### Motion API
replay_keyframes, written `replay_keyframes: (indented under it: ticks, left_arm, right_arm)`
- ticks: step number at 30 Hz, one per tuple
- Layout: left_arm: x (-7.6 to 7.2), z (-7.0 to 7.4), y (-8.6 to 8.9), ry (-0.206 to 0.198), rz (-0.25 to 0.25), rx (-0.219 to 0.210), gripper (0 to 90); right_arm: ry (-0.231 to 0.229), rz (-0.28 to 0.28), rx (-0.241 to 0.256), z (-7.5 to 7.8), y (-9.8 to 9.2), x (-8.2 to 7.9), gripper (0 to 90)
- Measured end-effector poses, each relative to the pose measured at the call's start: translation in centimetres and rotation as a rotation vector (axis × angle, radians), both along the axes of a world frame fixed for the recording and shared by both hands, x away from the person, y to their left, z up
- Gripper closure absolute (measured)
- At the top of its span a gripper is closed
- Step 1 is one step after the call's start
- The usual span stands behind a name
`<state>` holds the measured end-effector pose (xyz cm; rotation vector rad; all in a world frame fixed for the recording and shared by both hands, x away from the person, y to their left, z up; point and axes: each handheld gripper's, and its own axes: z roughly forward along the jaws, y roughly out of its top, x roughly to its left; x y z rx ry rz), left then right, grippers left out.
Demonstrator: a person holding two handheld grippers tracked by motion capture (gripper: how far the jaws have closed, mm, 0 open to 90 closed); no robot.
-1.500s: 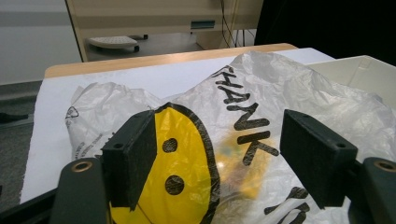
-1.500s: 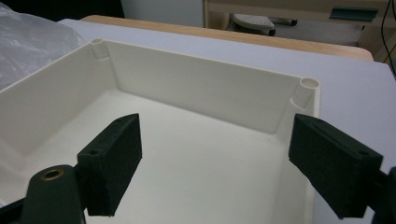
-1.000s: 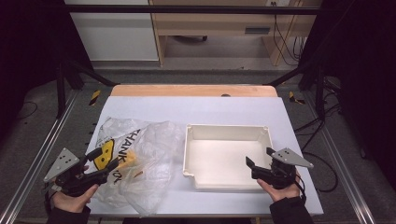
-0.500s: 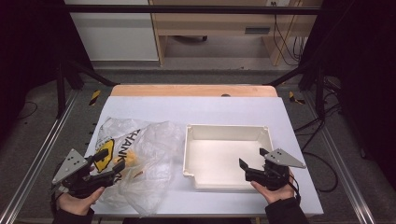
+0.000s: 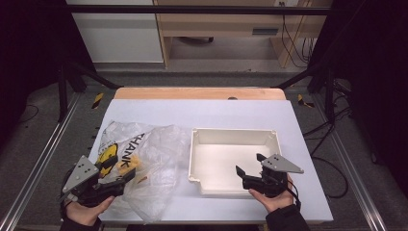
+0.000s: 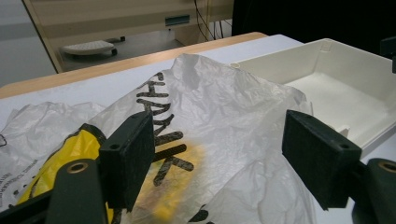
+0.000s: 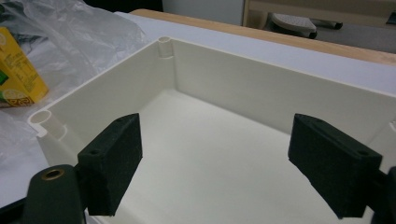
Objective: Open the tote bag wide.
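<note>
A crumpled clear plastic bag (image 5: 149, 154) with black lettering lies on the left half of the white table. A yellow carton (image 5: 108, 156) shows through it. An empty white tray (image 5: 231, 132) sits right of the bag. My left gripper (image 5: 118, 172) is open at the bag's near-left edge. In the left gripper view the bag (image 6: 224, 102) rises between and beyond the spread jaws of that gripper (image 6: 219, 158). My right gripper (image 5: 249, 164) is open at the tray's near-right corner. Its jaws (image 7: 215, 163) hang over the tray floor, and the tray wall (image 7: 261, 70) stands ahead.
The yellow carton (image 7: 18, 65) lies under the bag (image 7: 79, 32) just left of the tray in the right gripper view. A wooden strip (image 5: 202, 93) edges the table's far side. Metal rails (image 5: 38, 163) run along both sides.
Both grippers have drifted slightly toward the near edge. The right one has also shifted a little left over the tray's near corner. Bag and tray have not moved.
</note>
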<state>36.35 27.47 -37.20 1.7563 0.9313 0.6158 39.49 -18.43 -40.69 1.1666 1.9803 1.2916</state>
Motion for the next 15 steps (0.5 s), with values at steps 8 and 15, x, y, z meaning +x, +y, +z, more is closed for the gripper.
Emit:
replay_keyframes:
  ticks: [8, 15]
  left_arm:
    - [-0.2, 0.0, -1.1, 0.004, -0.018, 0.018, 24.9]
    - [-0.2, -0.1, -2.4, 0.014, -0.036, 0.043, 24.8]
  right_arm:
    - [0.003, 0.034, -0.002, -0.1, 1.3, 0.0, 18.7]
    - [-0.003, 0.051, 0.0, 0.0, 2.2, 0.0, 20.7]
